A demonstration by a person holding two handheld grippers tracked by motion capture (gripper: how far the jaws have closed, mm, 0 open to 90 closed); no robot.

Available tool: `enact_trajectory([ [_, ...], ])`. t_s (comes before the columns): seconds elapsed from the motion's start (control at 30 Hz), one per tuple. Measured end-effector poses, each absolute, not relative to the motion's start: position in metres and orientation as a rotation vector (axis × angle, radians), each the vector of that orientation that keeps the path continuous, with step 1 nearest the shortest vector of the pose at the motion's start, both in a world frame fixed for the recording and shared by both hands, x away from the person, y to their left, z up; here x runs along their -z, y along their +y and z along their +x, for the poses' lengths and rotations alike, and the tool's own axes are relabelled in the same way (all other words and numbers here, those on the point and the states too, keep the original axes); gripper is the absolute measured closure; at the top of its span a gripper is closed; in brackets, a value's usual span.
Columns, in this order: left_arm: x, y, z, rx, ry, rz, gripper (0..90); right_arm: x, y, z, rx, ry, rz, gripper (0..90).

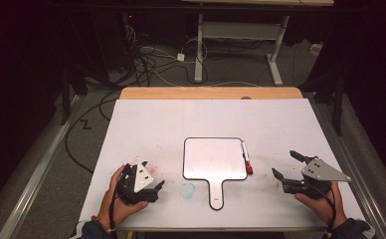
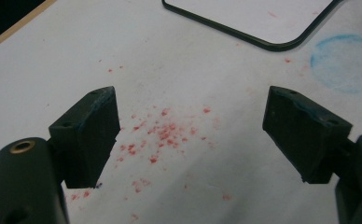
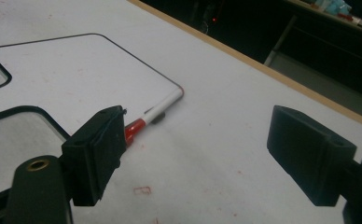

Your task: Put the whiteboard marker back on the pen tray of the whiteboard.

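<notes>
Left gripper (image 1: 157,188) sitting near tabletop's front-left corner, jaws gaping, nothing between, red specks (image 2: 163,133) showing beneath. Whiteboard (image 1: 215,158) lying flat mid-tabletop, handle pointing at front edge. Red-capped marker (image 1: 246,158) resting along whiteboard's right edge. Right gripper (image 1: 286,164) hovering near front-right corner, fingers spreading wide, empty, well apart from marker.

Glossy whiteboard (image 1: 214,157), matt black pads (image 2: 93,133)
</notes>
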State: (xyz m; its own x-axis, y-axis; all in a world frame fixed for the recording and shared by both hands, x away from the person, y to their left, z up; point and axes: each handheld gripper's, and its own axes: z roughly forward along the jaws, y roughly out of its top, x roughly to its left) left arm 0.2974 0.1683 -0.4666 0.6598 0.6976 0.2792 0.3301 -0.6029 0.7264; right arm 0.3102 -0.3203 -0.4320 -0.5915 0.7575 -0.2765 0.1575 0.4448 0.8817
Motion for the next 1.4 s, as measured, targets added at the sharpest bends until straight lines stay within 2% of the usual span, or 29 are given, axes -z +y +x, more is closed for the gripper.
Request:
enact_trajectory([
  [0.3, 0.467, 0.167, 0.296, -0.734, 0.774, 2.225, 18.0, 0.445, -0.326, 0.305, -1.131, 2.033, 0.79, 19.9],
  [1.4, 0.466, 0.165, 0.293, -0.736, 0.748, 2.23, 18.4, 0.446, -0.315, 0.301, -1.096, 2.045, 0.76, 20.6],
])
